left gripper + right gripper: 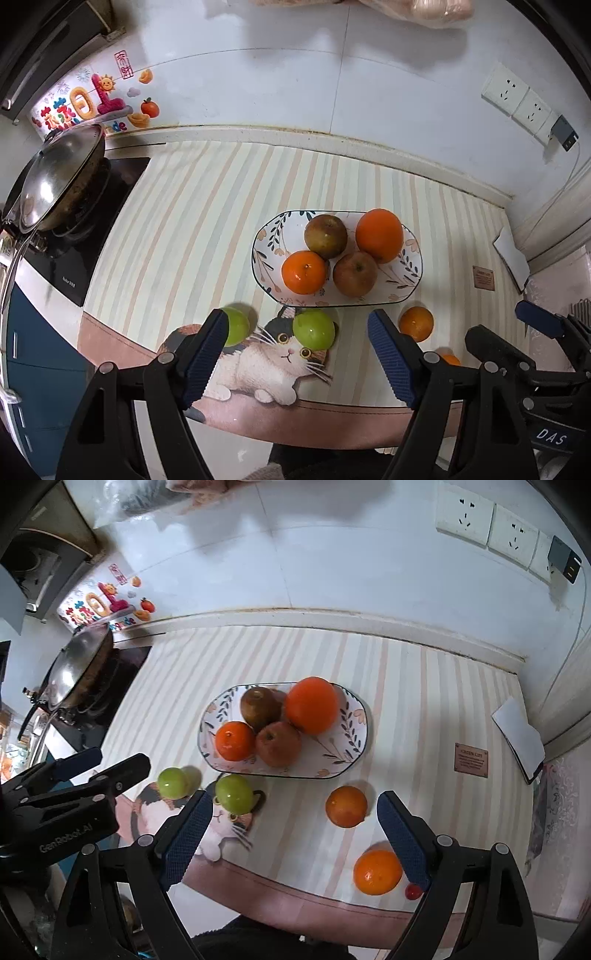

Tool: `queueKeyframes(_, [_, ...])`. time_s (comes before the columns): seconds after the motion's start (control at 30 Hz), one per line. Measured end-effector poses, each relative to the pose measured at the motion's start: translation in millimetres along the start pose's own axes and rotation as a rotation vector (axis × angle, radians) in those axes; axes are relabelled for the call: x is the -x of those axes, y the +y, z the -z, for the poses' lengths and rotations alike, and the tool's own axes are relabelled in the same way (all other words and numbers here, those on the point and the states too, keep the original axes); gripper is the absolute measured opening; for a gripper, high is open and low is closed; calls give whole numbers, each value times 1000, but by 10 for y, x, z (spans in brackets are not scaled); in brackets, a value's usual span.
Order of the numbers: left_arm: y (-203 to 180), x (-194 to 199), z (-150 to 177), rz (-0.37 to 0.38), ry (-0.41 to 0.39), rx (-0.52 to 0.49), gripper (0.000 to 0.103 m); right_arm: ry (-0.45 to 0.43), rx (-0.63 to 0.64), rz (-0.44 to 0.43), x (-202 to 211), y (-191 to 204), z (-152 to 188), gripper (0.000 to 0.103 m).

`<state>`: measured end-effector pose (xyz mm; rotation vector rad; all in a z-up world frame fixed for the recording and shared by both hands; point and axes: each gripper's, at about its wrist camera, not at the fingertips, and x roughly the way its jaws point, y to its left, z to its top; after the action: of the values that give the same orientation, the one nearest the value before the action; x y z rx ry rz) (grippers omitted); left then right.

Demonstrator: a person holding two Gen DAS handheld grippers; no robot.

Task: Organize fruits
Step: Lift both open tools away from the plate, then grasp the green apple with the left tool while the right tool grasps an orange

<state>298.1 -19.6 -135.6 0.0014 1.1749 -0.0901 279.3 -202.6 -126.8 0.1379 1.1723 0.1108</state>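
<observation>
- Left wrist view: striped cat-print mat (207, 221) covers the desk, white tiled wall (295, 92) behind, wok (62, 177) at left.
- Plate (266, 240) holds four fruits; two green apples (314, 328) and loose oranges (346, 806) lie before it.
- Left gripper (295, 358) and right gripper (295, 845): jaws wide apart, empty.

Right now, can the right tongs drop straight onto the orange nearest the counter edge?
Probably yes. The right tongs hang open and empty above the counter, and the nearest orange lies just inside the right finger with nothing over it; only a small red fruit sits close beside.

"DAS" on the right tongs (550, 437), "GenRobot.AI" on the left tongs (66, 840)
</observation>
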Motion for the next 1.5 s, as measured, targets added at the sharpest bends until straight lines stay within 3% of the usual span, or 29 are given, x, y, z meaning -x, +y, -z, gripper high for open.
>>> queueKeyframes(0.27, [97, 34, 82, 2, -7, 44, 77, -8, -37, -37, 86, -39, 74, 93])
queueKeyframes(0.3, [128, -8, 91, -2, -2, 55, 85, -1, -46, -39, 53, -67, 68, 93])
queueKeyframes(0.37, [162, -96, 111, -14, 17, 62, 89, 17, -79, -37, -34, -163, 73, 93])
queueKeyframes(0.6, [272, -644, 203, -41, 128, 89, 89, 110, -179, -1, -627, -558, 130, 93])
queueKeyframes(0.9, [129, -1462, 224, -3, 293, 72, 88, 239, -245, 33, -1549, -791, 210, 93])
queueKeyframes(1.17, [-48, -2011, 212, 27, 409, 56, 88, 295, -258, 80, -1982, -842, 216, 93])
queueKeyframes(1.33, [-124, -2159, 219, 34, 432, 34, 88, 327, -282, 82, -2144, -903, 221, 92])
queueKeyframes(1.37, [-142, -2170, 218, 32, 428, 27, 87, 334, -283, 85, -2170, -913, 227, 89])
queueKeyframes(1.5, [-208, -2222, 217, 24, 423, 4, 58, 355, -281, 73, -2270, -950, 236, 71])
